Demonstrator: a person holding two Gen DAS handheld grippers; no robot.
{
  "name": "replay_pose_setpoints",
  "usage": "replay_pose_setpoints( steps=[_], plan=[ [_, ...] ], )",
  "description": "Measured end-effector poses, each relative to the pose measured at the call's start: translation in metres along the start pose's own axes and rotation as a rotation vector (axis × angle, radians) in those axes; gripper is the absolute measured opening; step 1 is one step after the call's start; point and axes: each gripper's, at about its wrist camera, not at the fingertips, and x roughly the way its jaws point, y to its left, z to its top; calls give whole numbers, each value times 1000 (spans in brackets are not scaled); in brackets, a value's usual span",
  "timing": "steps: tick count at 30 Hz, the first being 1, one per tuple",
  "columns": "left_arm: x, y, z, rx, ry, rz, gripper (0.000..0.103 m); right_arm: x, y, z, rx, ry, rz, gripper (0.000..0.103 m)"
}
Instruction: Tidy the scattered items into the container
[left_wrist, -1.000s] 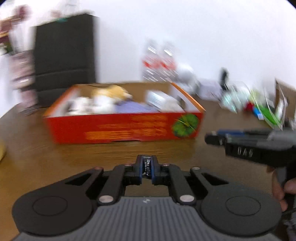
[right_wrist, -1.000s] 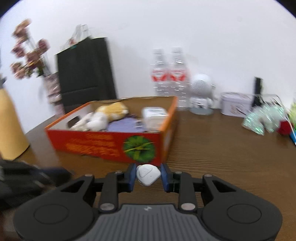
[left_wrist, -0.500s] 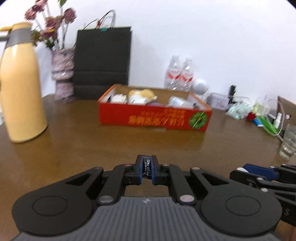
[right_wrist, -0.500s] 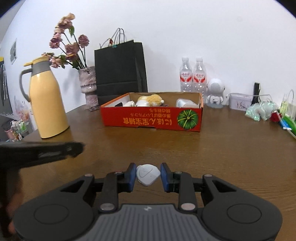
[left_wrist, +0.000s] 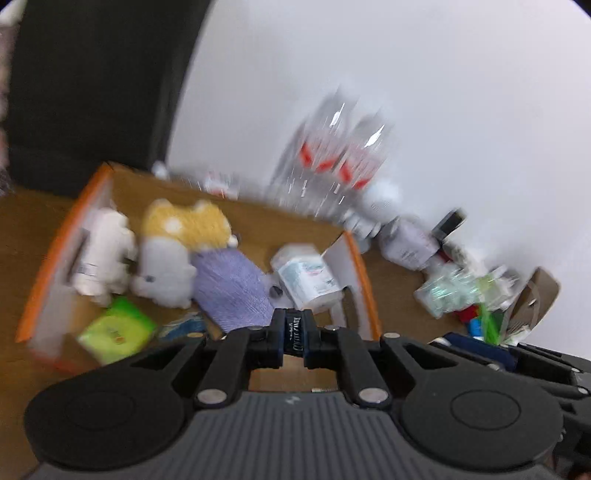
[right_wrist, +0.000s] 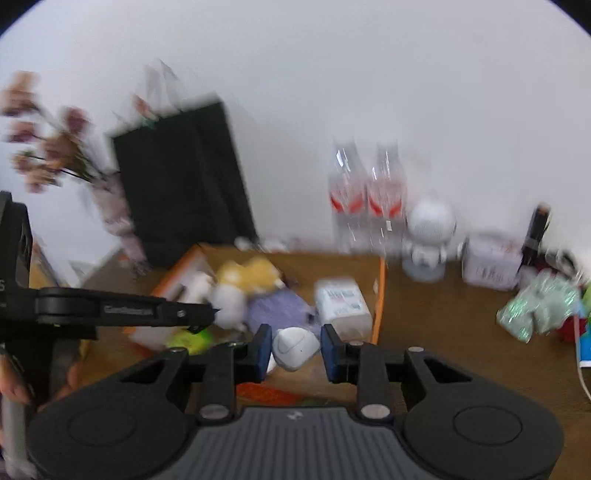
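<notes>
The orange cardboard box (left_wrist: 357, 258) holds a white plush, a yellow plush (left_wrist: 188, 221), a purple cloth (left_wrist: 232, 288), a white wipes pack (left_wrist: 306, 280) and a green packet (left_wrist: 114, 328). My left gripper (left_wrist: 293, 339) is shut on a small dark flat item, above the box's near right part. My right gripper (right_wrist: 295, 347) holds a white rounded device (right_wrist: 295, 347) between its blue pads, over the box's near edge (right_wrist: 380, 295). The left gripper's side shows in the right wrist view (right_wrist: 122, 310).
Two water bottles (right_wrist: 365, 199), a white robot figure (right_wrist: 430, 232), a small white tin (right_wrist: 491, 262) and green crinkly packets (right_wrist: 535, 306) stand right of the box. A black paper bag (right_wrist: 184, 177) and a flower vase stand behind left. The table is brown wood.
Both grippers have moved forward from far back on the table to right above the box, and both views now look down into it. Each grip is unchanged.
</notes>
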Motion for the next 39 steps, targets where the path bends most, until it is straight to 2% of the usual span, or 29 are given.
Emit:
replay_pose_setpoints(
  steps=[2,4,6,8,10,11,13,14,15,16,18,19,22,25,27,30,34,39],
  plan=[
    [39,1,6,-5,70,22,9,37,-11,14,46,99,-6,27],
    [65,2,9,6,105,15,10,66,-15,16,39,174,-18,27],
    [84,3,10,37,146,-19,10,88,-15,12,14,222,-25,27],
    [95,6,10,31,177,-21,17,103,-14,6,-19,258,-11,28],
    [97,5,11,53,161,-13,50,116,-11,3,-50,290,-26,30],
    [94,3,12,69,138,2,56,119,-11,3,-58,294,-42,35],
    [85,2,18,89,105,30,70,122,-14,7,-47,283,-67,68],
    [78,3,22,91,95,35,74,121,-16,9,-32,277,-57,72],
    [69,6,25,90,86,45,82,119,-17,12,-14,271,-38,74],
    [59,10,30,88,79,66,92,117,-18,15,0,269,-29,74],
    [39,21,36,95,72,125,103,115,-19,19,24,276,-35,78],
    [29,28,40,106,74,160,103,114,-19,21,38,287,-33,83],
    [10,48,45,134,153,277,103,116,-18,24,94,341,-6,86],
    [-4,65,40,158,229,340,103,123,-12,22,144,397,-9,87],
    [-11,72,35,165,252,369,103,126,-3,19,160,432,-14,87],
    [-25,80,30,141,263,389,103,122,12,14,167,456,-28,87],
    [-47,68,21,136,233,392,103,101,33,9,149,440,-39,88],
    [-73,40,5,214,209,368,103,74,47,3,143,422,-52,88]
  ],
)
